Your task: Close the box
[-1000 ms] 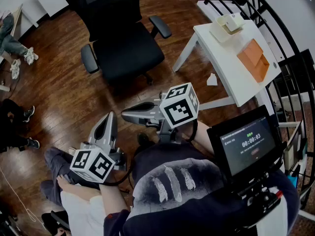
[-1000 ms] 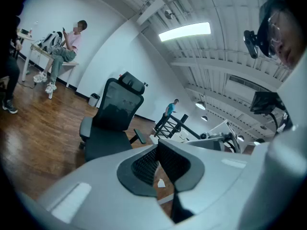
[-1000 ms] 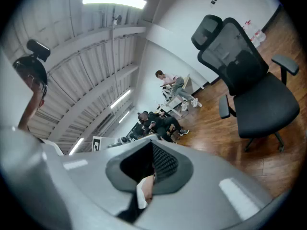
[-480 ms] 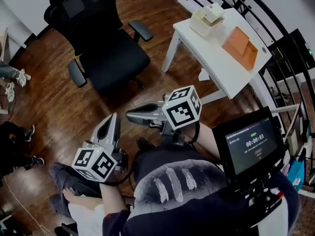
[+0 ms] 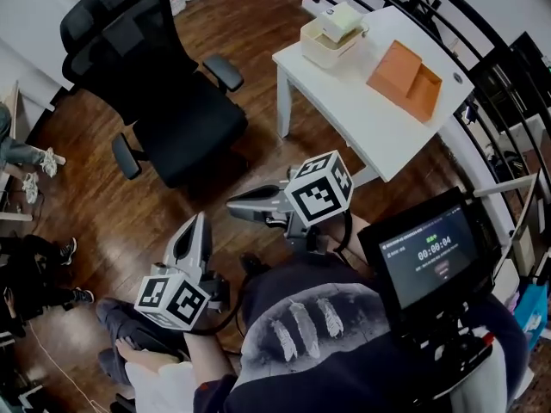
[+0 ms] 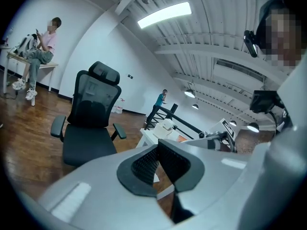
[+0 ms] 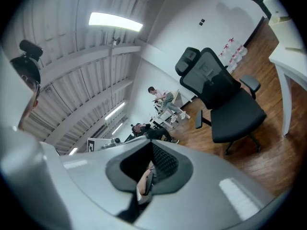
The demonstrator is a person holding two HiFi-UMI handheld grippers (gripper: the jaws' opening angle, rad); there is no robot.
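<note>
Left claw (image 5: pixel 199 223): pressed together, empty.
Right claw (image 5: pixel 233 206): pressed together, empty.
Box (image 5: pixel 331 33): on the table (image 5: pixel 362 120), well apart from both.

Your left tongs (image 5: pixel 199 222) and right tongs (image 5: pixel 234 206) are both pale grey moulded shells tapering to a nose, with black ribbed pads (image 6: pixel 175 163) inside. Each one carries a white cube (image 5: pixel 318 188) printed with black square markers. A black cable (image 5: pixel 222 312) loops off the left one. You're wearing a dark top (image 5: pixel 344 368) with three pale brush-stroke marks (image 5: pixel 301 329) on it, plus a black screen (image 5: pixel 424 256) mounted up front
</note>
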